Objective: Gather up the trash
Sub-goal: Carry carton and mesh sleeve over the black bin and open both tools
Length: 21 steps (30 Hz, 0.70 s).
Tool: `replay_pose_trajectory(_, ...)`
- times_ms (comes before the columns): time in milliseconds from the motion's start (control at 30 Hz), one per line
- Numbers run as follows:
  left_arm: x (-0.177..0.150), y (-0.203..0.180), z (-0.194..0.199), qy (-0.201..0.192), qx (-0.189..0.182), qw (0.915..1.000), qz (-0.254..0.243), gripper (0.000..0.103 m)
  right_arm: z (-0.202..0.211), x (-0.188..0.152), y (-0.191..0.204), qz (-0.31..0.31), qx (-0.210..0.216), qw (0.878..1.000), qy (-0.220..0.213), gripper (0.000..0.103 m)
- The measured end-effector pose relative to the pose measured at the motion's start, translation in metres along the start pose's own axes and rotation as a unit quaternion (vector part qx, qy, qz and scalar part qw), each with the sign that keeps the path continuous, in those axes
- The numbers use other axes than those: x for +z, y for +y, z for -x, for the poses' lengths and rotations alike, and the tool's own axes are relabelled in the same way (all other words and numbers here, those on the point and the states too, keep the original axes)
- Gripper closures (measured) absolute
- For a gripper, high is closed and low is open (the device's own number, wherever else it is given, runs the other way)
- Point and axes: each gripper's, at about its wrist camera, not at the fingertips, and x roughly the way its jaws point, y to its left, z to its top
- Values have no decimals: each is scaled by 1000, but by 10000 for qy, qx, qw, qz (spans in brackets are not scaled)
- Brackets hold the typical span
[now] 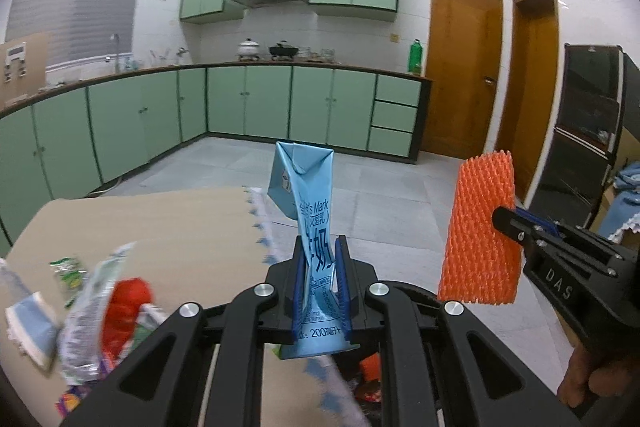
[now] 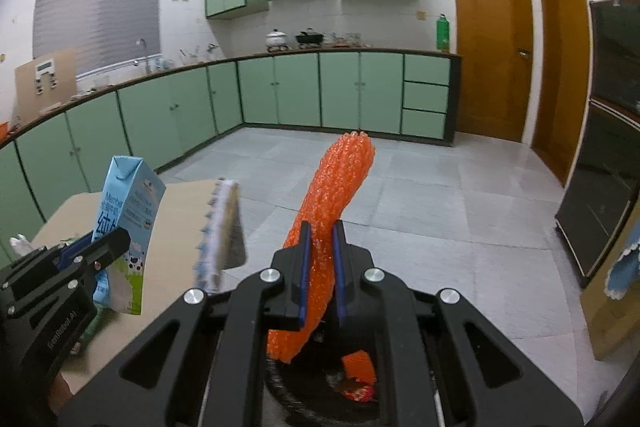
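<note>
My left gripper is shut on a crushed light-blue milk carton and holds it upright in the air; the carton also shows in the right wrist view. My right gripper is shut on an orange foam fruit net, which also shows in the left wrist view. Both are held above a dark trash bin that holds orange and red scraps. More wrappers lie on the beige table at the left.
The table's lace-trimmed edge runs just left of the carton. Green kitchen cabinets line the far wall, with two wooden doors and a dark glass cabinet at the right. Grey tiled floor lies ahead.
</note>
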Motion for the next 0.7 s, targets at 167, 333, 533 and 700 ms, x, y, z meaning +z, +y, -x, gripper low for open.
replay_pose_trajectory(167, -3, -26, -29, 96, -189, 9997, -99, 89, -20, -15, -28, -61, -162, 9997, 151, 93)
replay_pose_trajectory(333, -14, -44, -64, 319, -382, 9986, -160, 89, -45, -29, -54, -157, -296, 9991, 254, 93)
replay_pose_trajectory(533, -19, -59, -89, 496, -437, 9975, -243, 88, -68, -41, -74, -312, -315, 9980, 447, 89)
replay_pose_trajectory(700, -20, -66, -92, 473, -470, 9975, -250, 73, -78, -49, -80, -364, -343, 9971, 577, 79)
